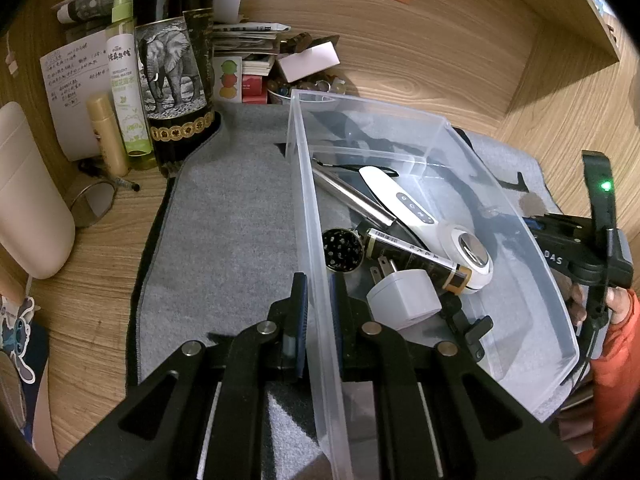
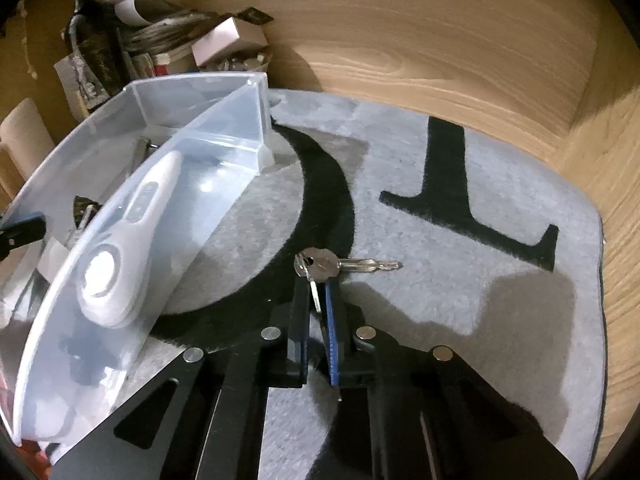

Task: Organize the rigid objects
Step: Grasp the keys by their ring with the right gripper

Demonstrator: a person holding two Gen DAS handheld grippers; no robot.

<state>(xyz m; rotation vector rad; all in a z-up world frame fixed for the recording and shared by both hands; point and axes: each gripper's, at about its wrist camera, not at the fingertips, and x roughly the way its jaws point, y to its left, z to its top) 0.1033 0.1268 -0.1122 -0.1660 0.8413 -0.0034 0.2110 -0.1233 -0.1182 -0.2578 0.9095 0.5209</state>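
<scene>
The left gripper (image 1: 320,280) is clamped narrow on the near long wall of the clear plastic bin (image 1: 312,208), 1 finger outside the wall and 1 inside, so it steadies the bin on the grey felt mat (image 1: 224,220).

Ahead of that gripper, inside the bin, most of the sorting looks done. A white wall charger (image 1: 404,300) lies just past the inner finger. Beyond it a dark tube with a gold cap (image 1: 416,258) lies partly on a white handheld device with a metal head (image 1: 432,220). A round perforated metal disc (image 1: 342,249) sits to the left of the tube, and a steel rod (image 1: 352,198) runs farther back. That makes 5 items already stowed.

The right gripper (image 2: 318,280) has its jaws drawn close together on a bunch of keys (image 2: 320,266) lying on the mat just to the right of the bin. 1 key hangs down between the blue pads (image 2: 331,320); another points away to the right, flat on the felt. The keys have not yet left the mat, as far as I can judge.

What is left: lift the keys and drop them over the bin's right wall. No other loose rigid item shows on the mat around either tool, so this is probably the last piece. The clutter behind the bin, a wine bottle (image 1: 176,60) and a spray bottle (image 1: 126,80), seems to be background.
</scene>
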